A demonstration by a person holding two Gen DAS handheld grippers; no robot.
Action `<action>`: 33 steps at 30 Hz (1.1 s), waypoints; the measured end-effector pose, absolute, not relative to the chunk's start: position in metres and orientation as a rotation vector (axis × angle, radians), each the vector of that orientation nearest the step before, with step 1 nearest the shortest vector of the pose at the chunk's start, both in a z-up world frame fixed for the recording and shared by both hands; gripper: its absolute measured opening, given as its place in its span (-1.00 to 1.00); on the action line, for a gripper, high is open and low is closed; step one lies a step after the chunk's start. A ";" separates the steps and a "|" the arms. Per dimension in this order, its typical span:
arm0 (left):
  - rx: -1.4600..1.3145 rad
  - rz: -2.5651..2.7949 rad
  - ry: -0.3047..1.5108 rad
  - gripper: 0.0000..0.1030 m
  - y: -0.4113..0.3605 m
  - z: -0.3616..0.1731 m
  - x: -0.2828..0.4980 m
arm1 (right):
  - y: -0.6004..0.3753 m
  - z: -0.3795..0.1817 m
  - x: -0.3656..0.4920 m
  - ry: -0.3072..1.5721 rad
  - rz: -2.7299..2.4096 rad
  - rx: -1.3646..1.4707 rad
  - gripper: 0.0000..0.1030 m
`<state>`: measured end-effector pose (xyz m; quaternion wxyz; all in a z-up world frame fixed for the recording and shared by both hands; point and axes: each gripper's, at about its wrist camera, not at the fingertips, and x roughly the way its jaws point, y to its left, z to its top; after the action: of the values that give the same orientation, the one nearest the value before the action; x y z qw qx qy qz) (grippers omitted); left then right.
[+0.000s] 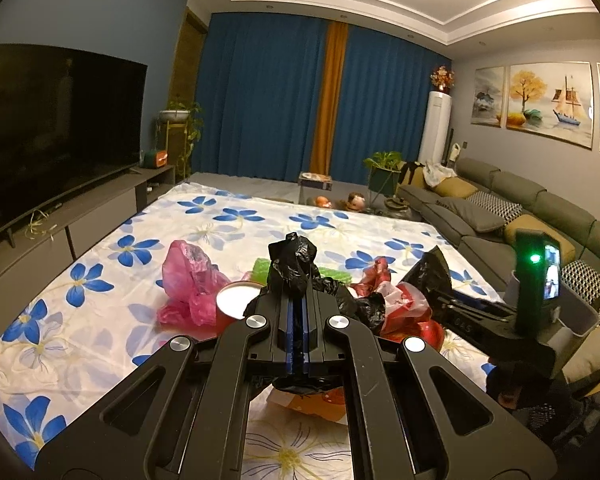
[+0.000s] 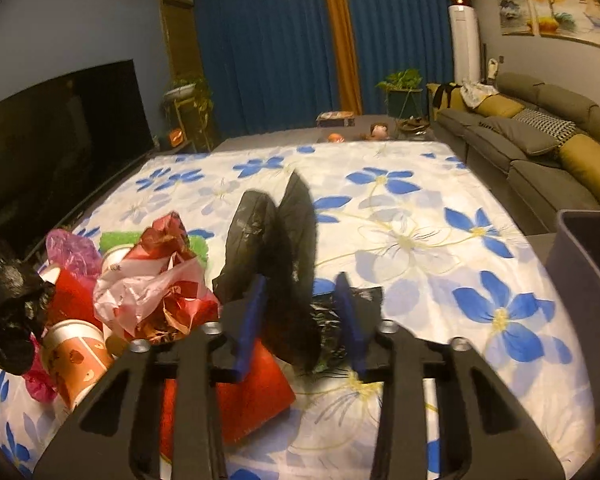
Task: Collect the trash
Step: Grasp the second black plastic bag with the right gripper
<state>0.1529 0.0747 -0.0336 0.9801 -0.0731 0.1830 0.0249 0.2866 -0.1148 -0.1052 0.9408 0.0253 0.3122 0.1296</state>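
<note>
**Black bag held up by one edge, second edge between open tongs**

Your left tongs (image 1: 296, 304) are clamped on a bunched edge of the black trash bag (image 1: 296, 266), probably to keep its mouth up while you work. Your right tongs (image 2: 304, 312) stand apart around another flap of the same bag; the pads do not press on it, so that side is not yet gripped. Taking it would likely spread the mouth for filling. The loose trash lies on the flowered sheet (image 2: 420, 220) just left of the bag: a red-and-white plastic bag (image 2: 156, 292), a pink bag (image 1: 188, 280), a paper cup (image 2: 76, 352) on its side and a red wrapper (image 2: 252, 396). A grey bin (image 2: 592, 264) stands well to the bag's right. No writing is legible on any of it
</note>
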 end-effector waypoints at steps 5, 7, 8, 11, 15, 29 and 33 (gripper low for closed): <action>-0.141 0.040 0.370 -0.96 0.072 -0.034 0.153 | -0.114 -0.092 0.272 0.550 0.255 0.017 -0.98; -0.142 0.037 0.368 -0.96 0.072 -0.033 0.152 | -0.120 -0.082 0.265 0.515 0.242 0.024 -0.98; -0.142 0.037 0.367 -0.96 0.071 -0.033 0.152 | -0.122 -0.077 0.262 0.501 0.236 0.027 -0.98; -0.146 0.033 0.362 -0.96 0.070 -0.030 0.150 | -0.135 -0.058 0.248 0.443 0.214 0.029 -0.98; -0.144 0.015 0.346 -0.96 0.063 -0.022 0.145 | -0.149 -0.041 0.231 0.398 0.202 0.034 -0.98; -0.105 -0.129 0.295 -0.96 0.005 0.003 0.138 | -0.205 -0.005 0.171 0.324 0.186 0.036 -0.98; -0.089 -0.214 0.284 -0.96 -0.027 0.011 0.142 | -0.226 0.003 0.158 0.302 0.146 0.021 -0.98</action>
<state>0.1424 -0.0268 0.0108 0.9833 -0.0442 0.1414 -0.1062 0.1583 -0.2263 0.0029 0.9859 0.0105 0.1505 0.0727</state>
